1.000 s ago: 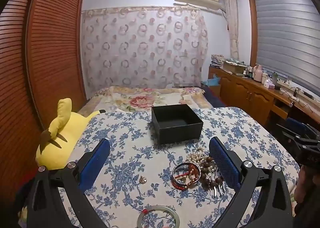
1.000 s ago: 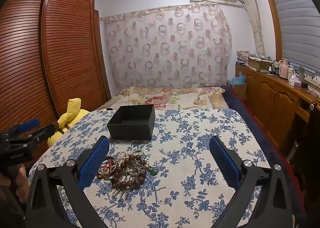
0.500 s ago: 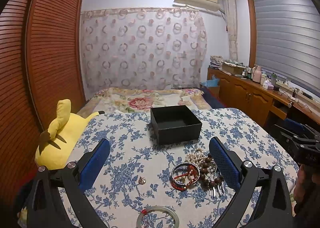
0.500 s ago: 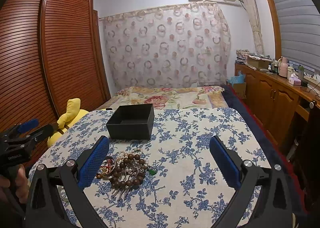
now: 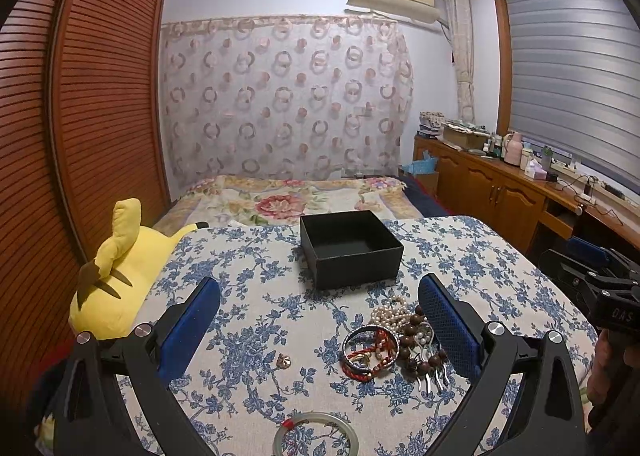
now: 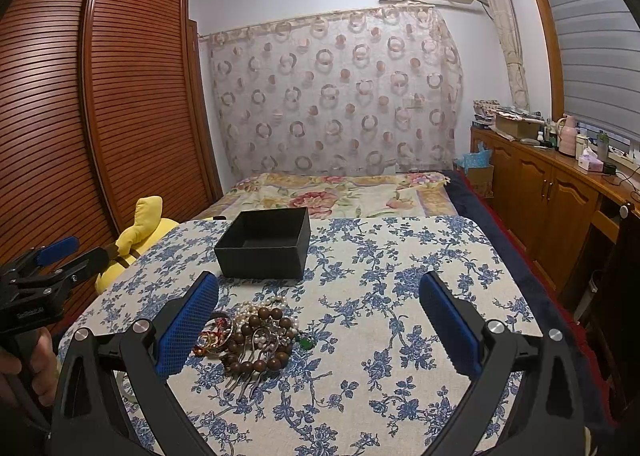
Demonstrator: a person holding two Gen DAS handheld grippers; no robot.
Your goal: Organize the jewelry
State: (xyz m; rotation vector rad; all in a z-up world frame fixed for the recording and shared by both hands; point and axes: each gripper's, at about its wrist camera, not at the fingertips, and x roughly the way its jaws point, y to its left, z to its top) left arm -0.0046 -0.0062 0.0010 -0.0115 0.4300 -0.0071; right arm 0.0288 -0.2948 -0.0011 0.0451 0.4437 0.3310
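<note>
Bedroom tabletop (image 5: 248, 296) with flowered cloth: from the left view, left gripper (image 5: 320, 328) has come slightly nearer the jewelry pile (image 5: 396, 340), jaws wide, holding nothing. Right view: right gripper (image 6: 320, 330) likewise open and unloaded; black box (image 6: 264, 242) awaits behind

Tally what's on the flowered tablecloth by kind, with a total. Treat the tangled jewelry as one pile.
Black box: 1
Jewelry pile: 1
Pale green bangle: 1
Small gold piece, lying apart from the pile: 1
Total: 4
Both grippers, left and right, are open and hold nothing.
</note>
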